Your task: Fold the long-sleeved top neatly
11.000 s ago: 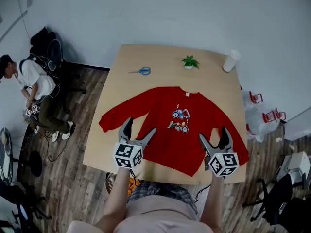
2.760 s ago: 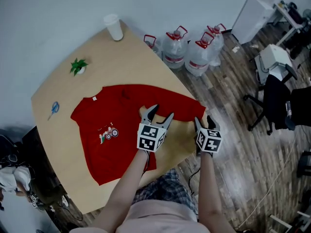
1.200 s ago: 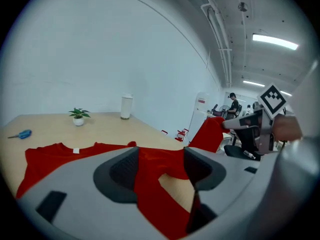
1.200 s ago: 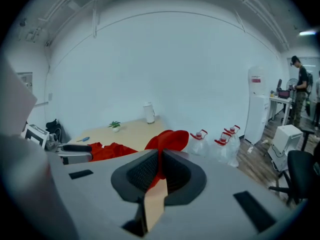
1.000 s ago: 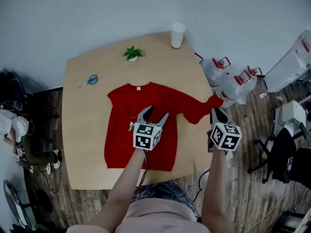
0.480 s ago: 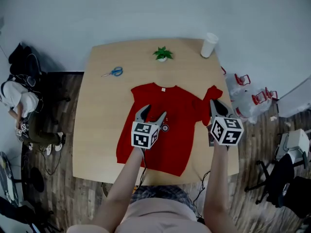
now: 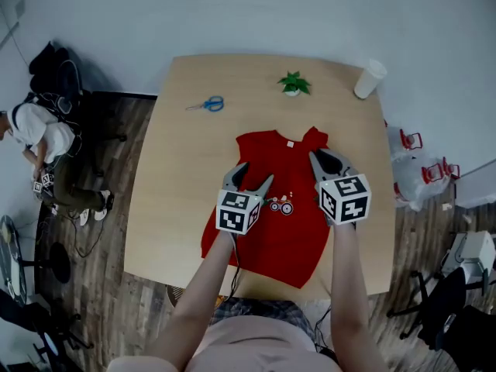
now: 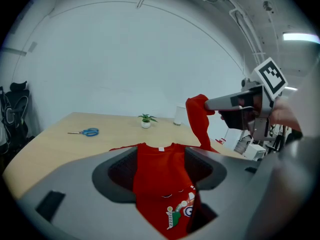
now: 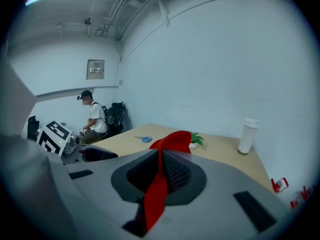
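The red long-sleeved top [image 7: 288, 223] lies flat near the front of the wooden table [image 7: 186, 177], collar toward the far edge. My right gripper [image 7: 323, 161] is shut on the right sleeve [image 7: 314, 140] and holds its cuff up over the top's right shoulder. In the right gripper view the sleeve [image 9: 172, 140] hangs pinched between the closed jaws of the right gripper [image 9: 160, 168]. My left gripper [image 7: 252, 179] stands open just above the chest of the top, left of the print [image 7: 280, 204]. In the left gripper view the top [image 8: 160, 176] shows between the spread jaws, which grip nothing.
Blue scissors [image 7: 207, 104], a small potted plant [image 7: 292, 83] and a white cup [image 7: 369, 79] stand along the table's far side. A person [image 7: 35, 134] sits on the floor at the left. Water jugs [image 7: 418, 180] stand beyond the table's right edge.
My right gripper has carried the sleeve from beyond the table's right edge leftward onto the top's right shoulder. The left gripper has stayed open over the chest.
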`<action>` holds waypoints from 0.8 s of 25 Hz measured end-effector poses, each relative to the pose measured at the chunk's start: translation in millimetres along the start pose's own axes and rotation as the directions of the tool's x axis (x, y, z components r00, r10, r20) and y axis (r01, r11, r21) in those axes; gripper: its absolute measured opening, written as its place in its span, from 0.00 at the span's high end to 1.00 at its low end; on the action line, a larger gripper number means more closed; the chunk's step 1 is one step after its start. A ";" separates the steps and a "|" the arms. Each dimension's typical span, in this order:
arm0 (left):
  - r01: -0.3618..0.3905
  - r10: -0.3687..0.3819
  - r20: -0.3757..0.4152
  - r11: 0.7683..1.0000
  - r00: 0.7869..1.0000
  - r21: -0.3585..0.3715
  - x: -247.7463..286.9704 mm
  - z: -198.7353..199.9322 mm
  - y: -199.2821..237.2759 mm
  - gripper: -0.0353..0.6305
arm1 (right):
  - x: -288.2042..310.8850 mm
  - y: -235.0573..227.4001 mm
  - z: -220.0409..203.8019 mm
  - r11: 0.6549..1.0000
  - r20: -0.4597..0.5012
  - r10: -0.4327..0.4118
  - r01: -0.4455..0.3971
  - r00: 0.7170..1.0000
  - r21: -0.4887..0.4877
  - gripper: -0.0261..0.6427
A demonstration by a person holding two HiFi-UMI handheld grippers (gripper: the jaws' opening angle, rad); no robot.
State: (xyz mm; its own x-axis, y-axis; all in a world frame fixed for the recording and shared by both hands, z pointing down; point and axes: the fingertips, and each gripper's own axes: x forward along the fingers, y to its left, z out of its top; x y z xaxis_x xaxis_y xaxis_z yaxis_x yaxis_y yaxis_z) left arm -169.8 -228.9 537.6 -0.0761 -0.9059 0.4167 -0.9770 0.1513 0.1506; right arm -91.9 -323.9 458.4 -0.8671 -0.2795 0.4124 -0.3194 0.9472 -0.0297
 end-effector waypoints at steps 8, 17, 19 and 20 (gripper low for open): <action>-0.047 0.046 -0.035 0.999 0.998 -0.027 -6.1 -20.8 47.4 0.53 | 91.6 74.2 -39.1 0.975 -0.148 0.200 -0.212 0.969 -0.069 0.91; -0.104 0.099 -0.074 0.992 0.992 -0.073 -22.3 -50.4 90.8 0.53 | 151.9 116.3 -92.5 0.954 -0.284 0.263 -0.292 0.922 -0.065 0.90; -0.116 0.110 -0.077 0.990 0.991 -0.084 -27.1 -54.8 96.5 0.53 | 159.0 120.7 -99.2 0.955 -0.301 0.260 -0.290 0.917 -0.059 0.90; -0.122 0.115 -0.079 0.989 0.990 -0.089 -29.4 -56.7 99.1 0.53 | 162.2 123.3 -101.0 0.955 -0.306 0.260 -0.291 0.916 -0.058 0.89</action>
State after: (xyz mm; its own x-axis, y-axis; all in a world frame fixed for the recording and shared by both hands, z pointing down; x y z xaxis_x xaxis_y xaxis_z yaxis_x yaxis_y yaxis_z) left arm -253.1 -164.9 591.1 -0.1715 -0.8484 0.5008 -0.9389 0.2948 0.1778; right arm -233.3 -236.5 613.6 -0.7604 0.0387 0.6483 -0.0305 0.9950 -0.0952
